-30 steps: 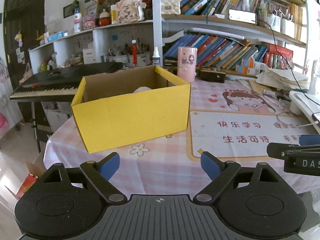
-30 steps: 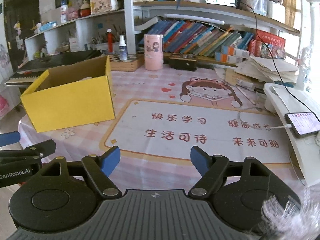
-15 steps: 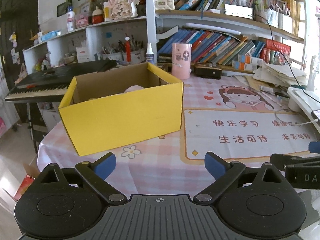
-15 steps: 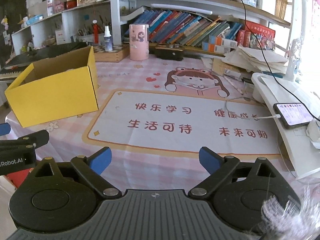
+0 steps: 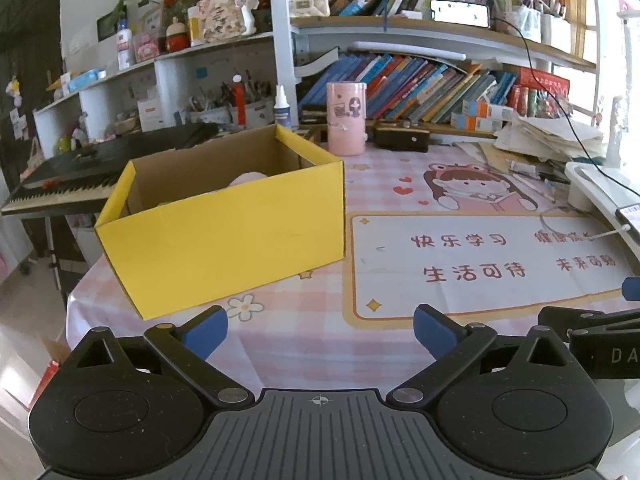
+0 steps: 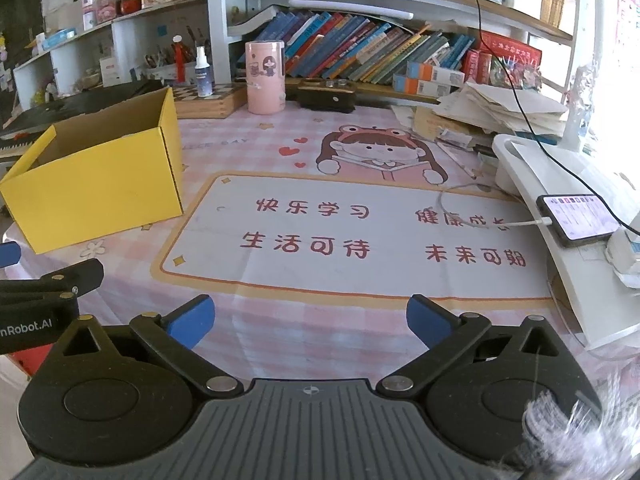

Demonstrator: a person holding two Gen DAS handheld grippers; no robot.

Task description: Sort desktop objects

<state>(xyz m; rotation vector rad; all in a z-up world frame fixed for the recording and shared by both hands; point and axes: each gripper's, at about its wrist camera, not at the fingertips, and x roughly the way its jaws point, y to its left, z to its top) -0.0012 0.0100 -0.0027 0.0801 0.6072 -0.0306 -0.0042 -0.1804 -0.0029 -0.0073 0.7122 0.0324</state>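
Observation:
A yellow cardboard box [image 5: 224, 240] stands open-topped on the left of the table, with something pale pink [image 5: 248, 178] showing inside it. In the right wrist view the same box [image 6: 96, 192] sits at the far left. My left gripper [image 5: 320, 326] is open just in front of the box, nothing between its blue pads. My right gripper [image 6: 310, 316] hovers over the printed desk mat [image 6: 320, 232]; its jaws are opening and hold nothing. Each gripper's finger shows at the edge of the other's view.
A pink cylinder [image 6: 265, 76] and a black case [image 6: 326, 96] stand at the back by the bookshelf. On the right are a pile of papers [image 6: 500, 112] and a white stand [image 6: 576, 288] carrying a plugged-in phone [image 6: 576, 220]. A keyboard [image 5: 72, 176] lies beyond the table's left edge.
The jaws of both grippers have spread wider, the right more than the left. Both views have drifted slightly, so the box sits a little further left in each.

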